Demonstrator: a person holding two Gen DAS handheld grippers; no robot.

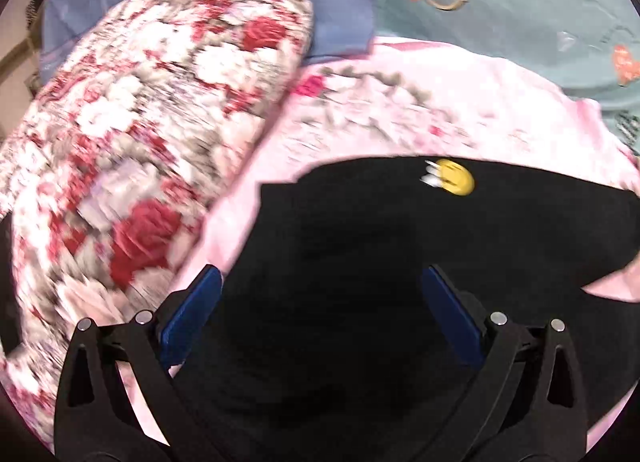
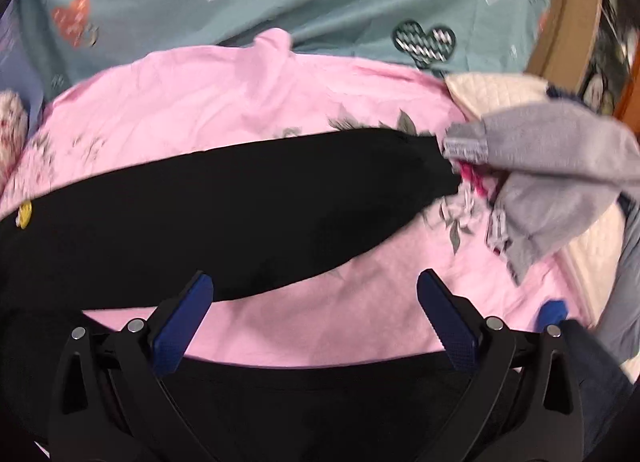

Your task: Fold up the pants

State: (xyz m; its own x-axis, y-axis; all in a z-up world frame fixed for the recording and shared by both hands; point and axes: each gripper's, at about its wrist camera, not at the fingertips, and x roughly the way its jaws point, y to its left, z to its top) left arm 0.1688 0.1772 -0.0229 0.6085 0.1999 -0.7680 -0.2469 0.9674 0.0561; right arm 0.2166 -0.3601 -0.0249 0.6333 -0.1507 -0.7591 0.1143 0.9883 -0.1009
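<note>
black pants, pink sheet, both hand-held grippers wide

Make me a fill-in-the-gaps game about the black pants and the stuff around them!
1. The black pants lie on a ___ floral sheet.
2. The round smiley patch on the pants is ___.
3. Near the pants' leg end lies a crumpled ___ garment.
4. Both the left hand-held gripper and the right hand-held gripper have their jaws ___.

Missing words: pink; yellow; grey; open
</note>
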